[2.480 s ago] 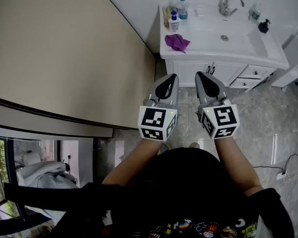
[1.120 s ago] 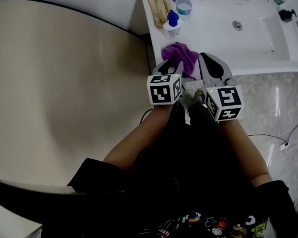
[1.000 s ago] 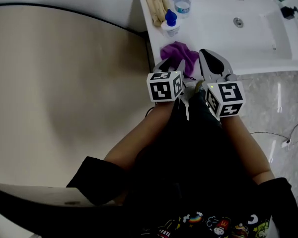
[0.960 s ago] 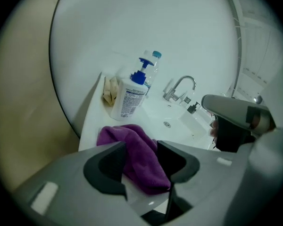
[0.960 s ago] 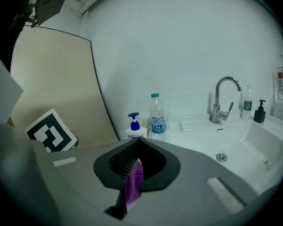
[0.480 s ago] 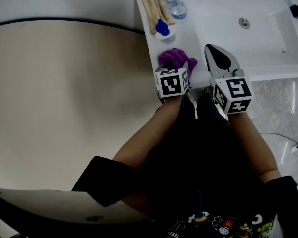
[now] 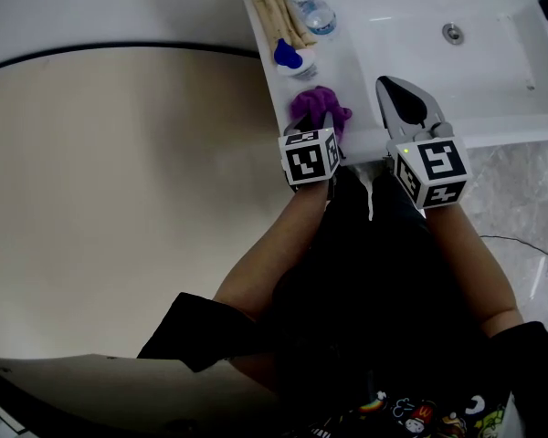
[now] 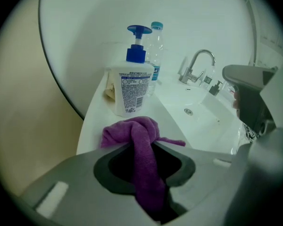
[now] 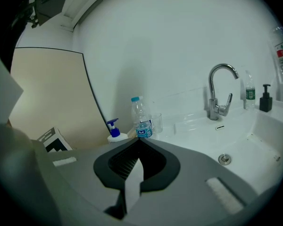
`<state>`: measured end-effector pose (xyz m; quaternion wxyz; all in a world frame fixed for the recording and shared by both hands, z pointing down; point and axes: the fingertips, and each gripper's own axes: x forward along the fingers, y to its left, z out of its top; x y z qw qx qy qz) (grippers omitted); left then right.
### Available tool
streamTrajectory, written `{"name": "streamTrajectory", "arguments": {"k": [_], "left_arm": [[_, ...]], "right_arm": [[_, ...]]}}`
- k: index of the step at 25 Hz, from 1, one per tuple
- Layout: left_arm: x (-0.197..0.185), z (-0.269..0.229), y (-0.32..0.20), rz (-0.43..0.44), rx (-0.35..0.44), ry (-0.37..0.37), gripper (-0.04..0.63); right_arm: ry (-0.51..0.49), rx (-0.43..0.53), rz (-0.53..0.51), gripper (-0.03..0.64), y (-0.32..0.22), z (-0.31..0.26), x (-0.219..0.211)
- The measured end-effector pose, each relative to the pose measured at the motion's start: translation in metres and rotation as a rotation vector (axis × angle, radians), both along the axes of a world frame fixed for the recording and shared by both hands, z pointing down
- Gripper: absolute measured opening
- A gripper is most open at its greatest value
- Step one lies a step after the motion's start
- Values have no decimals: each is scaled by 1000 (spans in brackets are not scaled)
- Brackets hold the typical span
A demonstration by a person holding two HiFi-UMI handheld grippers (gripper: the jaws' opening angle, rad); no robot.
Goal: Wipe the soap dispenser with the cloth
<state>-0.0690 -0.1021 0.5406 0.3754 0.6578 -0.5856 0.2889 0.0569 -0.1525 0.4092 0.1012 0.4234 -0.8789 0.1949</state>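
Note:
A white soap dispenser (image 8: 131, 87) with a blue pump stands on the left side of the vanity top (image 7: 365, 71); it shows in the head view as the soap dispenser (image 7: 292, 60). Just in front of it lies a crumpled purple cloth (image 8: 132, 128), the same cloth (image 7: 318, 108) near the counter's front edge. My left gripper (image 8: 142, 144) is shut on the cloth, which runs down between its jaws; from above the left gripper (image 7: 329, 126) sits over the cloth. My right gripper (image 7: 384, 85) is shut and holds nothing, hovering over the counter front beside the basin.
A clear water bottle (image 8: 155, 48) with a blue cap and a glass stand behind the dispenser, beside beige rolled towels (image 7: 267, 12). The sink basin (image 7: 475, 44), its chrome faucet (image 9: 219, 91) and a small black pump bottle (image 9: 265, 99) lie right. A beige wall (image 7: 119, 181) is left.
The person has walked up to the vanity. My left gripper moved forward onto the purple cloth and now has it between its jaws; the right gripper came over the counter edge.

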Motion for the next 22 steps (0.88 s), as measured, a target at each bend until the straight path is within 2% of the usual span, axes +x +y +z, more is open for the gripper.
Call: {"name": "streamTrajectory", "arguments": {"k": [3,9,16,22], "left_arm": [[-2,-10,-4,12,46,7,109],[-4,-48,-27,91,189,-16,106],[6,-100,-36,160,318,18,106],[1,-132,-37,225,406,-25,106]], "right_arm": [[4,5,-15,21,2,-2,-7],[30,19,-33,21,4,-16,-25],[50,38,-13,21,10,-26,-35],[45,61,3,21,8,-36,-42]]}}
